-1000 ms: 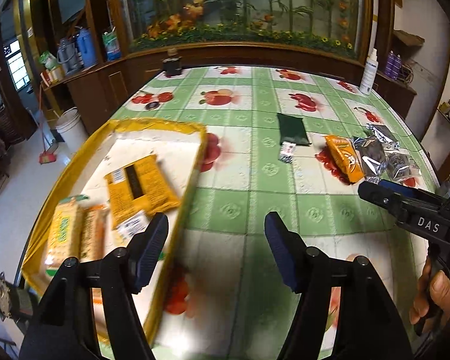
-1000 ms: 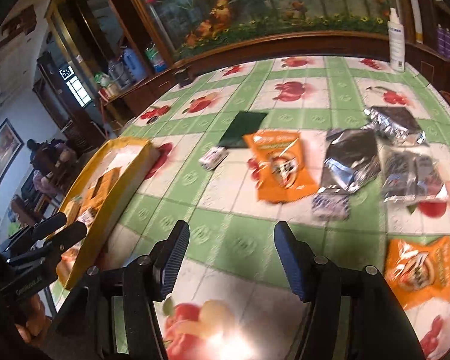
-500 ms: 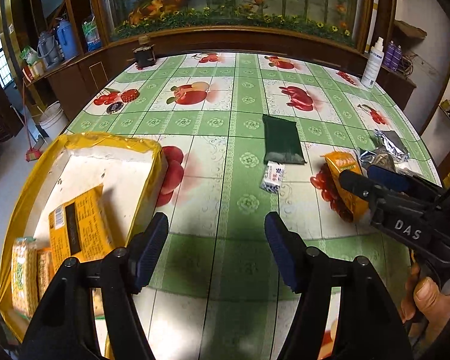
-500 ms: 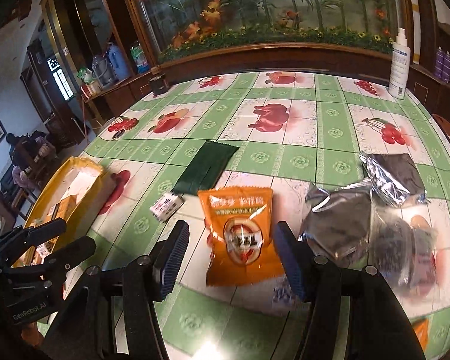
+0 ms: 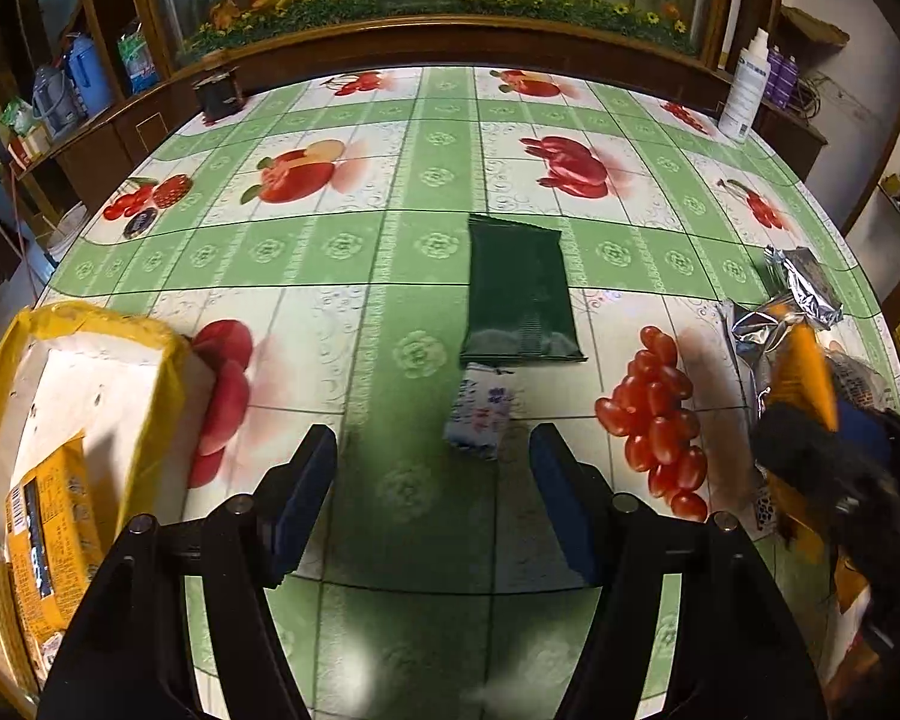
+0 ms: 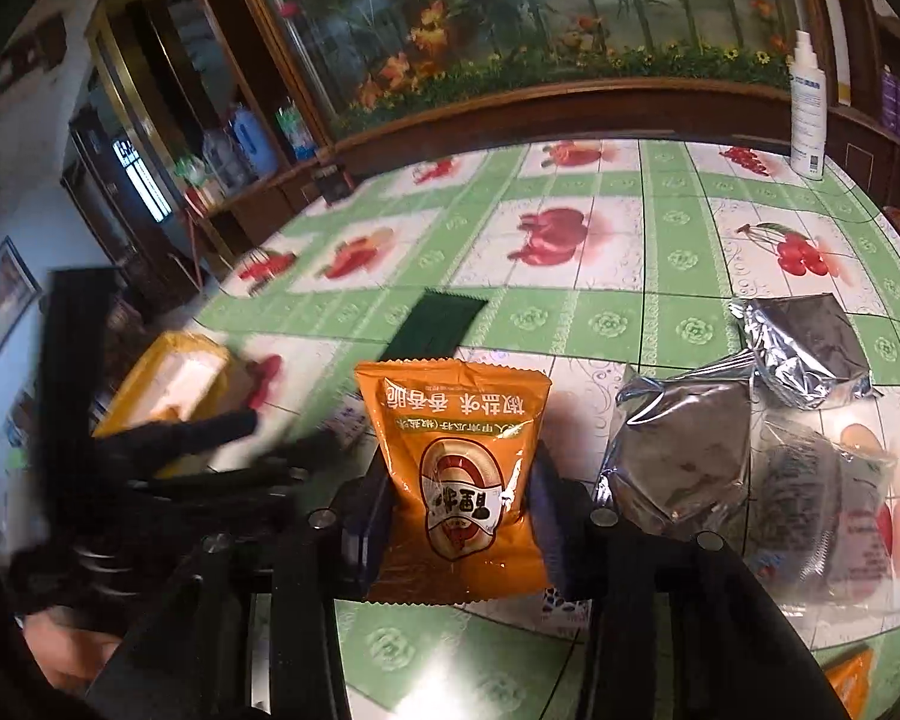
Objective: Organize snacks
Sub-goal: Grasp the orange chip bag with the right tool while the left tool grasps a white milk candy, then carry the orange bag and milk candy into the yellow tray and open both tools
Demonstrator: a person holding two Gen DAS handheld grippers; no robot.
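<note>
Right gripper (image 6: pixel 459 516): jaws clamped on both sides of orange packet (image 6: pixel 459 468), packet upright between them. Left gripper (image 5: pixel 432 480): jaws spread, holding nothing, hovering over counter (image 5: pixel 354 240). Just beyond it, small white packet (image 5: pixel 479 414); past that, touching it, green pouch (image 5: pixel 519 288). Yellow tray (image 5: pixel 84 324) at left with snack packs inside. Foil bags (image 6: pixel 684 450) right of orange packet.
</note>
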